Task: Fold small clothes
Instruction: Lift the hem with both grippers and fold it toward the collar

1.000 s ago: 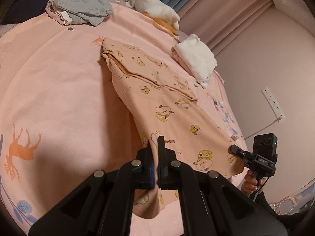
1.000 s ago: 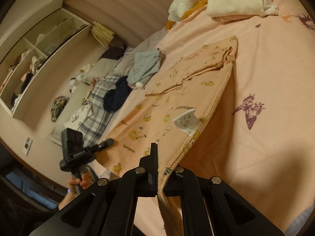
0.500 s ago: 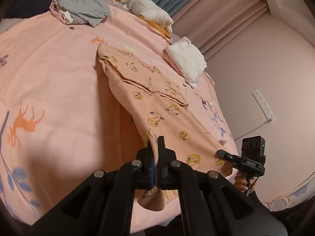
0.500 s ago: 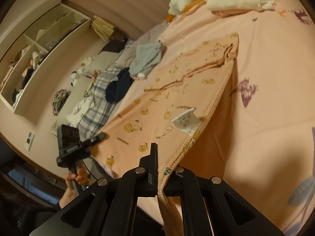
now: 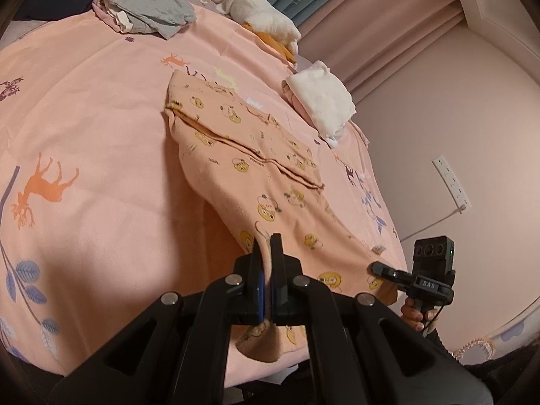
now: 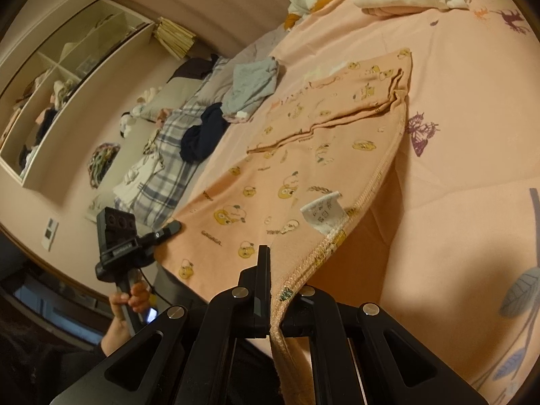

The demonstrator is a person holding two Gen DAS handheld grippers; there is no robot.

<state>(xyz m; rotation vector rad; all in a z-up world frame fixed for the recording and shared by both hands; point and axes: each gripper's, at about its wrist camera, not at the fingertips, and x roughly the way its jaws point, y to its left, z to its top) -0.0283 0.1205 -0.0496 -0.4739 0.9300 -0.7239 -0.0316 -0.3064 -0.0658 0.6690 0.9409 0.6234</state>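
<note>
left gripper (image 5: 266, 253): clenched on the near hem of the peach garment (image 5: 256, 172), a fold of cloth pinched between its two black fingers and a flap hanging below them.
right gripper (image 6: 270, 270): clamped on the other near corner of the same garment, gripping the stitched edge; the cloth drops down past the fingers.
peach garment: printed with small yellow cartoon figures, lifted at the near end between the two grippers and sloping down to the bedspread (image 5: 87, 128), where its far end lies flat with a folded-over layer across it (a sleeve or a top flap, i cannot tell which).
care label (image 6: 324, 214): white, sticking up from the seam near the right gripper.
bedspread: pink, with deer, butterfly and leaf prints.
folded white cloth (image 5: 320, 101): on the bed beyond the garment, near the curtain side, apart from it.
grey clothes (image 5: 148, 3): in a loose pile at the far end of the bed, beside a dark navy item (image 6: 202, 133).
plush toy (image 5: 256, 10): white and orange, lying by the curtain (image 5: 337, 3).
shelf unit (image 6: 60, 81): on the wall, its compartments holding clutter.
</note>
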